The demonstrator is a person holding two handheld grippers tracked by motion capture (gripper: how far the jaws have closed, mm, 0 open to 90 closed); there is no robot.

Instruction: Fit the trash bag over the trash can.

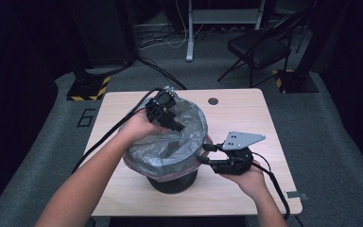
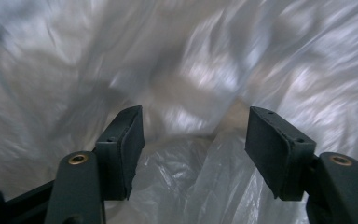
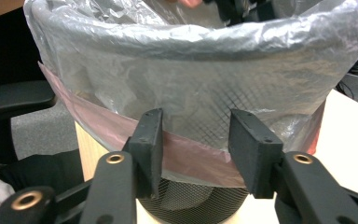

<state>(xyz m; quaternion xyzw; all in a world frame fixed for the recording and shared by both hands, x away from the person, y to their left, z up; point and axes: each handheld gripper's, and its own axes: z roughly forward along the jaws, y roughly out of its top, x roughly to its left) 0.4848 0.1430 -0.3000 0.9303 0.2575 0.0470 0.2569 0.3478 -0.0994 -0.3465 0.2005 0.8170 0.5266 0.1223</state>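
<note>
Forearms come in from the near edge of the table (image 1: 246, 101), one to each side of a black mesh bin (image 1: 174, 183) that stands near the middle of the tabletop, toward the near edge. A clear bag (image 1: 168, 153) lines the bin and folds over its rim, and its pink hem band hangs around the outside of the mesh.

At the left, the left gripper (image 1: 177, 125) reaches over the bin's far-left rim and points down into the mouth. Its jaws are spread, with loose bag film bunched below and between them; the pads do not press on it. From its own camera the film is crumpled and blurred, and I cannot tell whether anything lies in the bag.

At the right, the right gripper (image 1: 207, 153) sits level just beside the bin's right wall, its tips at the bag's overhang. Its jaws stand apart, facing the pink band and the mesh under it. Whether the tips touch the film I cannot tell.

Light wood makes the tabletop, with a round cable hole near the far edge. Grey carpet surrounds it. A black folding chair (image 1: 260, 49) stands beyond the far right corner, a white desk leg and cables lie beyond the far edge, and yellow-black striped bases sit beyond both far corners.
</note>
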